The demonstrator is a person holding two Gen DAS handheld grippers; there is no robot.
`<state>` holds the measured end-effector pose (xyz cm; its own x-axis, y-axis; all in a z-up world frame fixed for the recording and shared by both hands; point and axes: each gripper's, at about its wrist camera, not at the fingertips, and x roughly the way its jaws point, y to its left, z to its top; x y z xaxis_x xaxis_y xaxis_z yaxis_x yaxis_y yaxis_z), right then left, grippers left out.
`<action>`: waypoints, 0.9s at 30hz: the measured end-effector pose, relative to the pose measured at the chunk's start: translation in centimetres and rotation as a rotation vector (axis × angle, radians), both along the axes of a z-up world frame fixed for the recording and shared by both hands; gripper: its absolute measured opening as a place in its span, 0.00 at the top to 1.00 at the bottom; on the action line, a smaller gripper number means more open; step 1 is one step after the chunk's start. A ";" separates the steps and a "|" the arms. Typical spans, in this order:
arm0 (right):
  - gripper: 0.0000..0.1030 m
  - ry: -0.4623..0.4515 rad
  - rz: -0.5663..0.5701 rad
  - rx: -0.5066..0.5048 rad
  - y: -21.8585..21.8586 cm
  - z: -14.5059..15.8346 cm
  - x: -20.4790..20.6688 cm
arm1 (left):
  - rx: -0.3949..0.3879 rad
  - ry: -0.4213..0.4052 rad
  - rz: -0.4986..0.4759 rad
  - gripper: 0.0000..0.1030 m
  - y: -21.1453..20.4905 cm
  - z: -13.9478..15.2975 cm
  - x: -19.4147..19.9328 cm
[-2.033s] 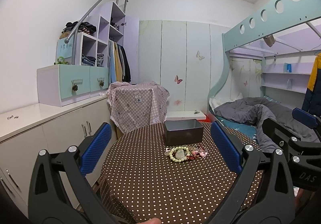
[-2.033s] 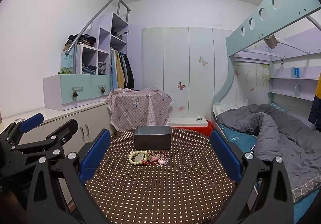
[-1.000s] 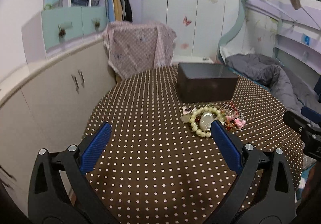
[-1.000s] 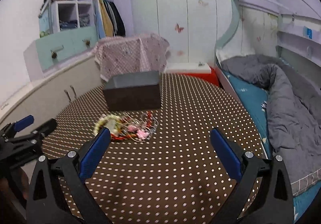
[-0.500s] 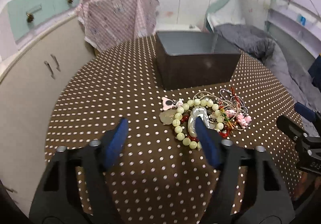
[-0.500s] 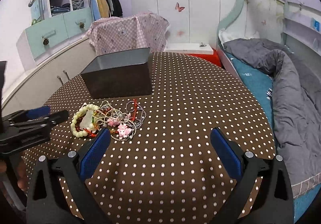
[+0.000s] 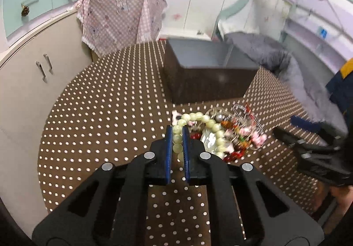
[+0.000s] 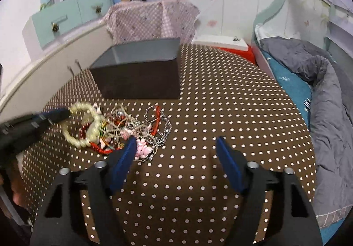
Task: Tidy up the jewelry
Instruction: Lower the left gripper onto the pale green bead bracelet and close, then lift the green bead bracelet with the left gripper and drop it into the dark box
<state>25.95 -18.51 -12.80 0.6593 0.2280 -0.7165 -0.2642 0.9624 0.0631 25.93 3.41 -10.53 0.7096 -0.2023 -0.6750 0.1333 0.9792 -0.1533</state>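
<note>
A round table with a brown cloth dotted white point(image 7: 106, 118) held a heap of tangled jewelry point(image 8: 123, 126). The heap lay just in front of a dark, open, box-shaped container with a grey inside point(image 7: 205, 74).

The left gripper point(image 7: 177, 133) had black arms and blue pads. Its pads were pressed tight on a string of big pale green beads point(image 7: 198, 118) at the left edge of the heap. A few beads sat right between the pads. The rest of the loop lay on the cloth and curled round toward a shiny silver piece point(image 7: 209, 138).

The right gripper point(image 8: 176, 142) was only part way open, and its jaws were closing. Nothing was between them but the dotted cloth. Its left pad point(image 8: 125, 155) was just beside some little pink charms point(image 8: 143, 146) and thin silver chains point(image 8: 163, 126) at the near edge of the heap. I could not tell if it touched them.

Red beads point(image 8: 97, 146) showed under the pale ones. A grey quilt point(image 8: 328, 100) lay on a bed to the right of the table.
</note>
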 end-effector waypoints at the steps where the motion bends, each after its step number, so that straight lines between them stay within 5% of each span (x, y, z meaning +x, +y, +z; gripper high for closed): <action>1: 0.42 0.015 0.019 -0.003 0.3 -0.1 0.2 | -0.015 -0.012 0.003 0.91 0.4 0.4 -0.2; 3: 0.50 0.020 0.044 -0.003 0.8 0.0 0.2 | -0.035 -0.030 0.004 0.91 1.0 1.2 -0.5; 12: 0.56 0.023 0.204 -0.151 4.9 -0.5 1.0 | -0.092 -0.092 -0.015 0.91 1.7 3.6 -2.1; 15: 0.76 0.027 0.226 -0.161 5.4 -0.7 1.6 | -0.088 -0.099 -0.018 0.91 1.9 4.0 -2.0; 17: 1.00 0.023 0.238 -0.149 5.4 -0.4 1.9 | -0.094 -0.106 -0.025 0.91 2.0 4.4 -2.2; 27: 1.00 -0.111 0.222 0.000 2.5 6.3 0.5 | -0.133 -0.160 -0.069 0.91 1.1 7.4 -1.1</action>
<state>26.47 -15.99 -6.50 0.6679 0.3758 -0.6424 -0.4742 0.8801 0.0218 24.85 4.49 -3.08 0.7867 -0.3339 -0.5192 0.2319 0.9394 -0.2526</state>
